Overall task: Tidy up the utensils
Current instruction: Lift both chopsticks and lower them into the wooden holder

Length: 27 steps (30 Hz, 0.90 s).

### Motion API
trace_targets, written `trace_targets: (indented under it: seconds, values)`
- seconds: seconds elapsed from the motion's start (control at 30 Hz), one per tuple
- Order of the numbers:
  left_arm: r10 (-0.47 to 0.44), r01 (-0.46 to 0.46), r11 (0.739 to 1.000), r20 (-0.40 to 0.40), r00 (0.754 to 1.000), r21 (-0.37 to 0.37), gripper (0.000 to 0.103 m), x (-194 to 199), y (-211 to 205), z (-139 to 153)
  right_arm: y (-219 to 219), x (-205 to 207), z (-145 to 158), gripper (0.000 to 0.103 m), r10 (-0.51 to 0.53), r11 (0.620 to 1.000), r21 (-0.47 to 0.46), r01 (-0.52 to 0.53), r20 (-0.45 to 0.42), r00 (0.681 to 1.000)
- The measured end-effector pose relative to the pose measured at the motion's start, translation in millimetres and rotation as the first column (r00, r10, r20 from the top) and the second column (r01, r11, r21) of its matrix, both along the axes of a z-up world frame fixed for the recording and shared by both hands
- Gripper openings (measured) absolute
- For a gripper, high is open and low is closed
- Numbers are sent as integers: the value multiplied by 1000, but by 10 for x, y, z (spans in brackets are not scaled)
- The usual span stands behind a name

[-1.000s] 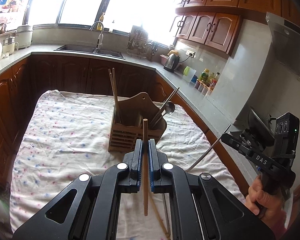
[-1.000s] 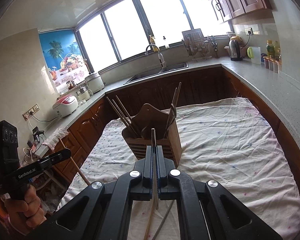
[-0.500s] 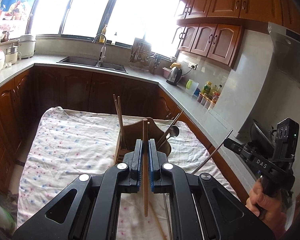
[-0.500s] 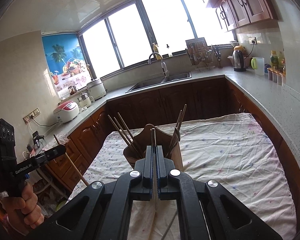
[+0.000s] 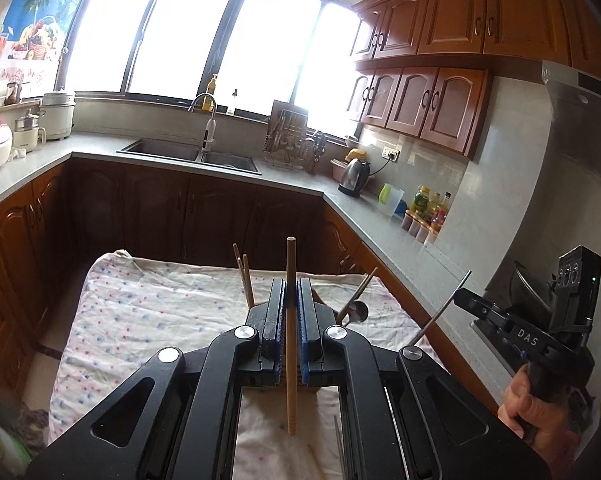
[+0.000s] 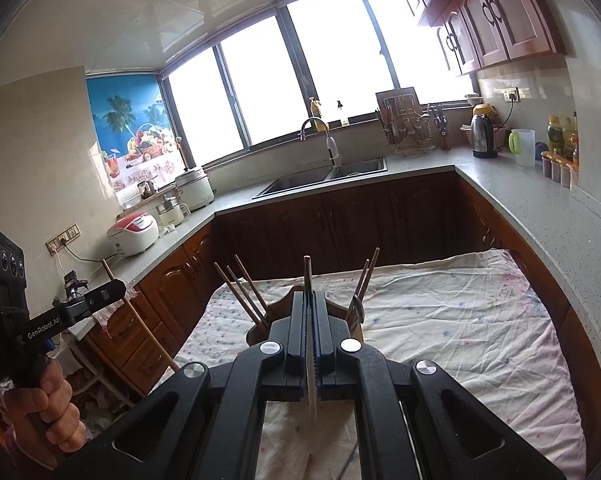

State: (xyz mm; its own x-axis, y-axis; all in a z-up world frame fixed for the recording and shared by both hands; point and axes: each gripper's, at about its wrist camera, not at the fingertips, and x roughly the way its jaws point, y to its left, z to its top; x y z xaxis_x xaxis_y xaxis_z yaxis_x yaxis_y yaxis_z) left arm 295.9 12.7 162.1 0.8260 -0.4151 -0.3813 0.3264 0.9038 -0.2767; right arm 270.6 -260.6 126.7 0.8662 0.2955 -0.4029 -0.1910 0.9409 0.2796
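My left gripper is shut on a wooden chopstick held upright. My right gripper is shut on a thin metal chopstick, also upright. The wooden utensil holder stands on the cloth-covered table just beyond both grippers, mostly hidden behind the jaws. Wooden chopsticks lean out of its left side, and a metal spoon with more sticks leans out of its right. The right gripper shows at the right of the left wrist view, the left gripper at the left of the right wrist view.
The table carries a white flowered cloth. More utensils lie on the cloth under the grippers. A grey counter with sink, kettle and bottles runs around the table, with wooden cabinets below.
Both grippers have risen and tilted up with their chopsticks. The holder has dropped lower in both views and is now largely hidden behind the jaws.
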Motion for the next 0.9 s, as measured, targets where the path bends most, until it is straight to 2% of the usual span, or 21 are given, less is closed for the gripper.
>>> trace_targets:
  seconds: [0.3,0.43,0.63,0.9]
  values:
    - [42,-41,999,75,996,-13,4,428,-19,302,-18,429,265,2,-13,1000,-3,14,57,998]
    - [68,-66,998,92,993,-23,4,650,-49,326,-10,652,297,2,-14,1000,-10,15,67,998]
    - [86,-86,996,59,995,-16,4,924,-122,49,8,895,144,2,-20,1000,-17,20,53,998]
    - [102,-101,994,15,995,-31,4,993,-173,-401,-23,1052,-322,2,-17,1000,26,17,-25,1000]
